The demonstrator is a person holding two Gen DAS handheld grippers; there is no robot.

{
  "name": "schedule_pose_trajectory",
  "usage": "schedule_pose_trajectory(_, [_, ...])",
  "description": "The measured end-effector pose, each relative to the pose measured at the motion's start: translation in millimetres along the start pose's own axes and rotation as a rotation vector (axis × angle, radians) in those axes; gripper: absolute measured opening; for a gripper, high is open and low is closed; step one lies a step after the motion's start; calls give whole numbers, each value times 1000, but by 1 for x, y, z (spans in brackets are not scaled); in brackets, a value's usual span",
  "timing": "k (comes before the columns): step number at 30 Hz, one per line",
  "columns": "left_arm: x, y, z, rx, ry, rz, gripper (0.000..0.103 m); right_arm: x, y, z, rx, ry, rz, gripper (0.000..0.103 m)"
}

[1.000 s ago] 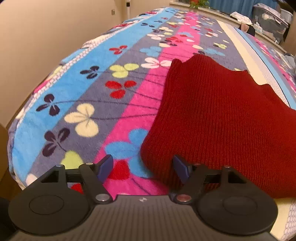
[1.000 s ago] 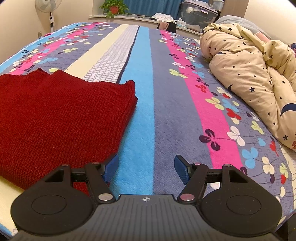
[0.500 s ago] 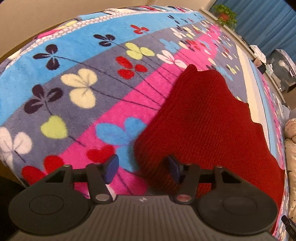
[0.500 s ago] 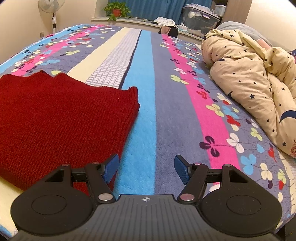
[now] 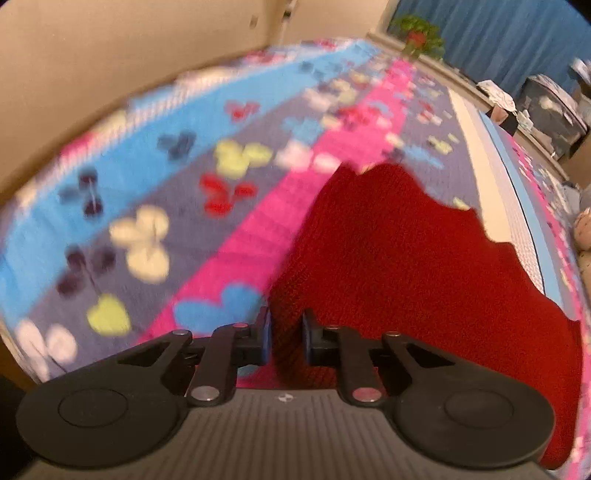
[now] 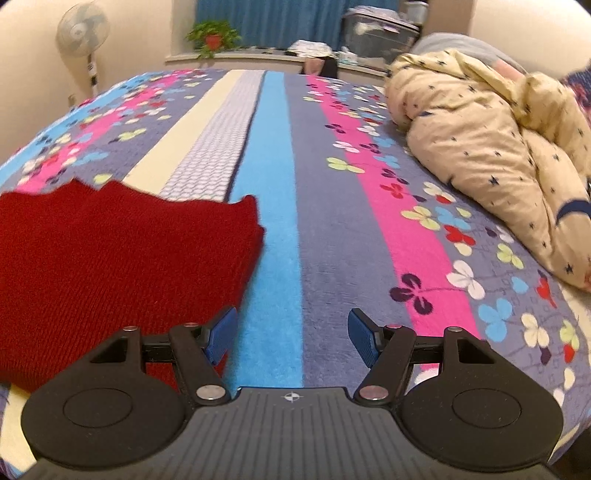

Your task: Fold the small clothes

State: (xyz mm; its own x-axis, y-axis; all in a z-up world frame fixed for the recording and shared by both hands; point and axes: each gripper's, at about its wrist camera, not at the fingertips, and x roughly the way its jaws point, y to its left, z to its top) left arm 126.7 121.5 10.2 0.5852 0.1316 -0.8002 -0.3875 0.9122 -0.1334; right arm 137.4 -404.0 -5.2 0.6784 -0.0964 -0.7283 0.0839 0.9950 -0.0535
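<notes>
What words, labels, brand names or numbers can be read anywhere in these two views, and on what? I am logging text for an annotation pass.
No readable text in either view.
Left hand-held gripper: only a small round emblem on its grey ribbed body, no letters.
Right hand-held gripper: the same emblem, no letters.
White standing fan: a dark mark on its pole, too small to read.
Dark red knitted garment and flower-patterned striped blanket: no label showing.

One red knitted garment (image 6: 110, 258) lies on one striped floral blanket (image 6: 280, 229), with one star-print duvet (image 6: 491, 155) bundled at far right. Beyond stand one fan (image 6: 83, 29), one potted plant (image 6: 212, 37) and two grippers, left (image 5: 286, 338) and right (image 6: 291, 338).
</notes>
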Motion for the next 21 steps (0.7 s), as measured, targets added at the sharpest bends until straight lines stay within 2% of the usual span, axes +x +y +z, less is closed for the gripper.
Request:
schedule_pose_trajectory(1, [-12,-17,2,44,-50,9,16,0,-4,1,15,-2,-11,68])
schedule_pose_trajectory(3, [-39,-63,5,144,-162,-32,16,0,-15,1,52,-8,-39,68])
schedule_pose_trajectory(5, [-67,-121,-1,264,-243,-134,15,0,-27,1,97,-15,-56,67])
schedule_pose_trajectory(7, [-85,-182,-18,388,-251,-264,15,0,-39,1,149,-22,-70,66])
schedule_pose_trajectory(10, [-95,-255,-63,536,-218,-431,14,-1,-59,0,232,-38,-108,65])
schedule_pose_trajectory(12, [-87,-301,-110,665,-162,-538,14,-3,-74,-2,284,-54,-130,64])
schedule_pose_trajectory(13, [-80,-314,-129,702,-123,-569,15,-5,-81,-3,316,-65,-132,63])
schedule_pose_trajectory(15, [-55,-341,-172,797,20,-620,17,-9,-94,-6,377,-89,-117,63])
schedule_pose_trajectory(17, [-39,-347,-193,829,101,-644,19,-11,-103,-9,409,-104,-71,63])
schedule_pose_trajectory(18, [-39,-343,-195,824,113,-672,20,-11,-104,-10,411,-105,-47,63])
schedule_pose_trajectory(20, [-48,-330,-191,836,92,-734,32,-9,-104,-10,410,-101,46,63])
schedule_pose_trajectory(21, [-54,-323,-188,849,69,-747,42,-8,-102,-10,407,-94,107,63])
